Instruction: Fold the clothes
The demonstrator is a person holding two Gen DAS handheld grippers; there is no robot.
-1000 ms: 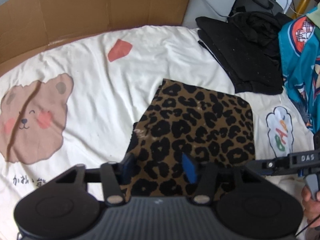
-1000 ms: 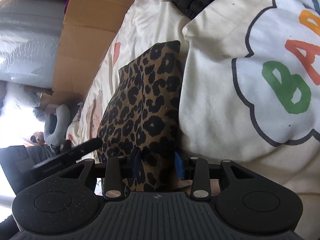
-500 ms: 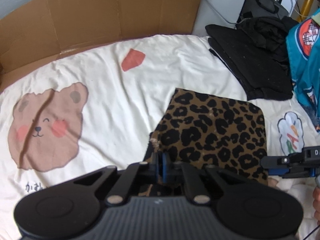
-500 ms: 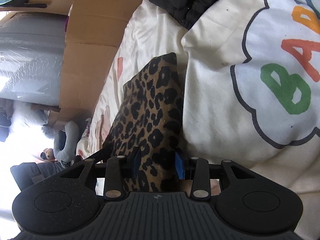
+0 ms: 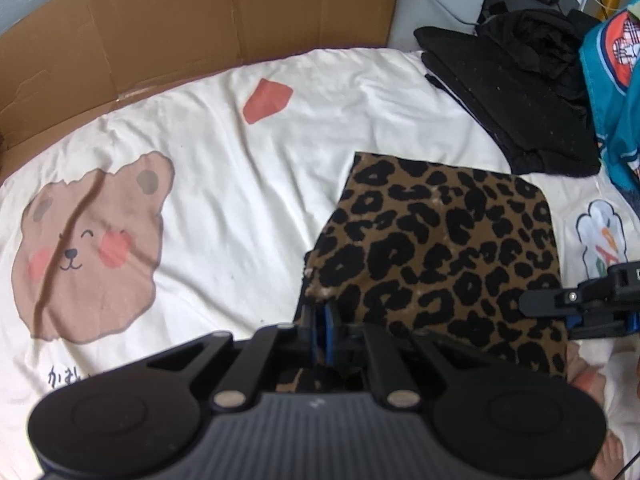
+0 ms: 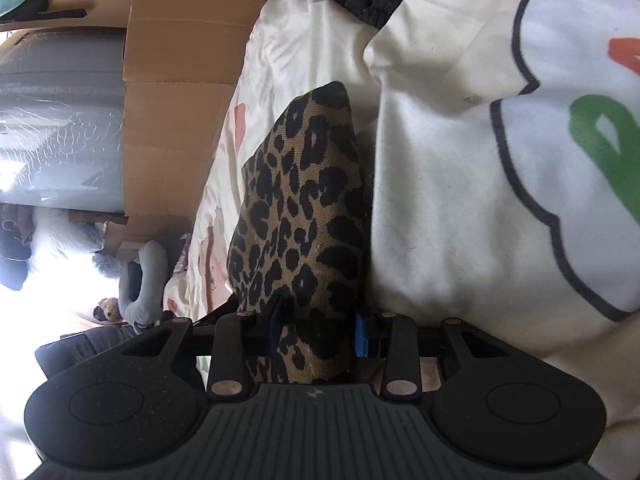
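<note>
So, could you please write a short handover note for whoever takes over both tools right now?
Left tool: shut on the near-left corner of the leopard-print garment.
Right tool: jaws apart, fabric of the same garment between them, not clamped.
The garment lies folded into a rough rectangle on the white bedsheet; black clothes are piled beyond it.
Done: earlier folds. Left: probably close the right tool and fold again.

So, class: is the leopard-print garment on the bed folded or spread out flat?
Folded. The leopard-print garment forms a compact rectangle with straight edges, no sleeves or legs showing, on the white bedsheet. How many layers it holds cannot be told.
</note>
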